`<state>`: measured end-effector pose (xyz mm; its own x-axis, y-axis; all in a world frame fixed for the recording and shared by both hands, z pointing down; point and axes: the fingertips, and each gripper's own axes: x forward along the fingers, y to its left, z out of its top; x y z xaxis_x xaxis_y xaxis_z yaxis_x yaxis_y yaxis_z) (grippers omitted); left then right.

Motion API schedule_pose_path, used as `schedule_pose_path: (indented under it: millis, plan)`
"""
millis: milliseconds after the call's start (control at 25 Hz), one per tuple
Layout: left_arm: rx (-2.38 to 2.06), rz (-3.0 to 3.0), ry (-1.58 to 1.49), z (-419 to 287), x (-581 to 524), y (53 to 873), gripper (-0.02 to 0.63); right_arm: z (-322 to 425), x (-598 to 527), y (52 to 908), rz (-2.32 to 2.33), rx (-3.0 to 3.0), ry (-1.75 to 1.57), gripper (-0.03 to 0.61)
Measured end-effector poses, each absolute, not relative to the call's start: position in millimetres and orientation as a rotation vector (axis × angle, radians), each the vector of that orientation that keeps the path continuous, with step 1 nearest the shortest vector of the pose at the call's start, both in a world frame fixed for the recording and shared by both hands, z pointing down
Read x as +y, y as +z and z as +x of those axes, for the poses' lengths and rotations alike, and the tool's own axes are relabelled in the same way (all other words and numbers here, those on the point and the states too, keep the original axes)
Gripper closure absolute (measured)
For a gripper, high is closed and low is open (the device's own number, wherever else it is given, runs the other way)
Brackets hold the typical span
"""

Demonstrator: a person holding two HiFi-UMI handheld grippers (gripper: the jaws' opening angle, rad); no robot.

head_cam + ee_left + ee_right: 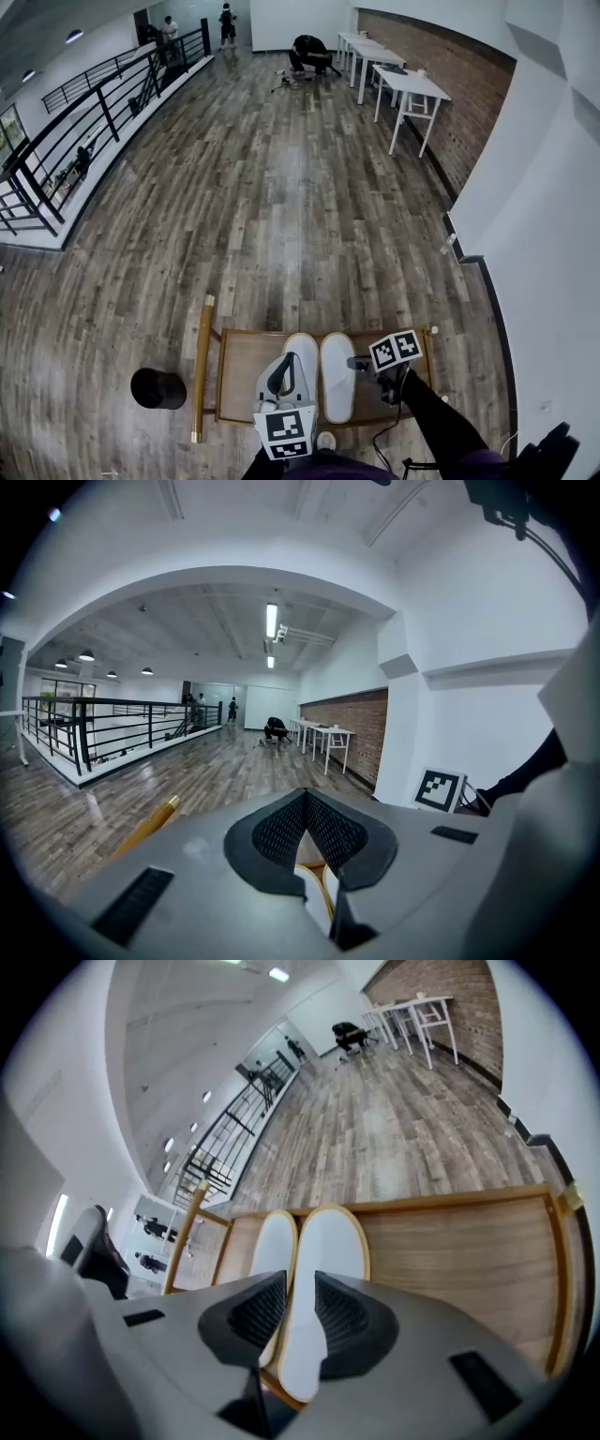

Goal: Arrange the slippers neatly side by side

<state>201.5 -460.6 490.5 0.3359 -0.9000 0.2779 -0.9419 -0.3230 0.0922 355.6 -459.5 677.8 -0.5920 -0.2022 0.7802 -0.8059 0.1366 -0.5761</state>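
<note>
1. My left tongs [306, 797] have their tips pressed together with nothing pinched between them. Through the gap lower down between the pads, the slippers [312, 885] show as a strip of white with a tan edge.
2. My right tongs [300, 1305] stand a little apart and hold nothing. They are aimed down at the line where the pair meets.
3. The left slipper [272, 1241] and the right slipper [330, 1239] lie flat, side against side, toes pointing away from me, on the wooden table [459, 1241].
4. In the head view my left tongs sit over the heel end of the left slipper, and my right tongs are just beside the outer edge of the right one.
5. A round black object [157, 388] stands on the plank floor [281, 187], near the table's left side.
6. Farther off, white tables [411, 86] line the brick wall [450, 103] on the right. A black railing [94, 117] runs along the left, and a person [309, 52] crouches at the far end.
</note>
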Motion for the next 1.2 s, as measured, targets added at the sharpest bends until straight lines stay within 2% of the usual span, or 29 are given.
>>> schedule_pose_path:
  millis: [320,560,800,920,1200]
  plan:
    - [-1.631,2.407,0.205,217,-462,480,0.612,359,-480,562,1.372,-2.247,1.241,0.508]
    - [-1.589,2.459,0.211,228,-454,475,0.612,350,-458,486,1.695,-2.422,0.862,0.509]
    - [-1.576,2.470,0.215,229,-437,475,0.612,335,-426,470,1.815,-2.402,0.668,0.511]
    - [-1.581,2.485,0.221,226,-429,473,0.612,330,-416,466,1.850,-2.375,0.597,0.580]
    - [-1.607,2.519,0.208,226,-422,462,0.612,316,-407,451,1.811,-2.399,0.495,0.580]
